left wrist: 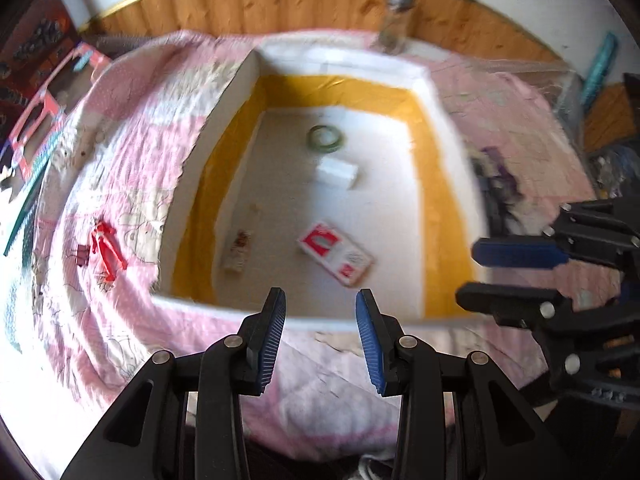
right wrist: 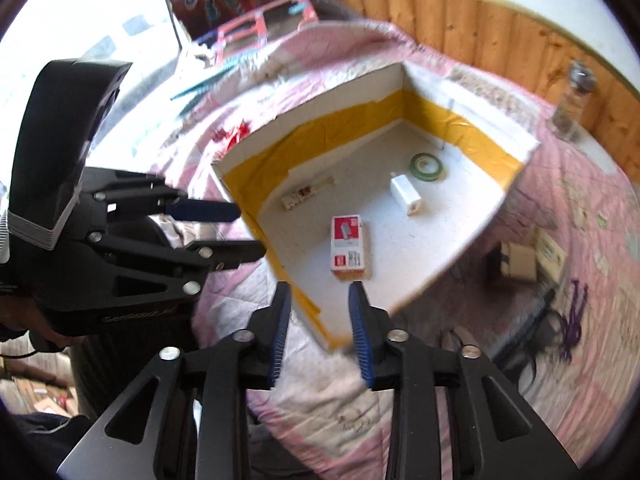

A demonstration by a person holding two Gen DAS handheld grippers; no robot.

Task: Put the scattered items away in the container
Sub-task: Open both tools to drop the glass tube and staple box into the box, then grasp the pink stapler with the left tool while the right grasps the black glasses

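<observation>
A white box with yellow inner walls (left wrist: 434, 216) (right wrist: 256, 164) lies open on a pink quilt. Inside it are a red-and-white carton (left wrist: 336, 254) (right wrist: 349, 246), a white block (left wrist: 337, 173) (right wrist: 406, 195), a green tape ring (left wrist: 325, 138) (right wrist: 427, 166) and a slim packet (left wrist: 239, 250) (right wrist: 308, 192). My left gripper (left wrist: 321, 340) (right wrist: 240, 236) hovers open at the box's near rim, holding nothing. My right gripper (right wrist: 320, 338) (left wrist: 476, 270) is open and holds nothing, over the box's near corner. A red clip-like item (left wrist: 106, 250) (right wrist: 236, 136) lies on the quilt left of the box.
A glass jar (left wrist: 394, 20) (right wrist: 570, 100) stands beyond the box by a wood-panelled wall. A small cardboard box (right wrist: 520, 262) and purple cords (right wrist: 574, 316) (left wrist: 498, 168) lie on the quilt right of the box. Pink-and-teal frames (left wrist: 44, 108) (right wrist: 248, 28) sit at the far left.
</observation>
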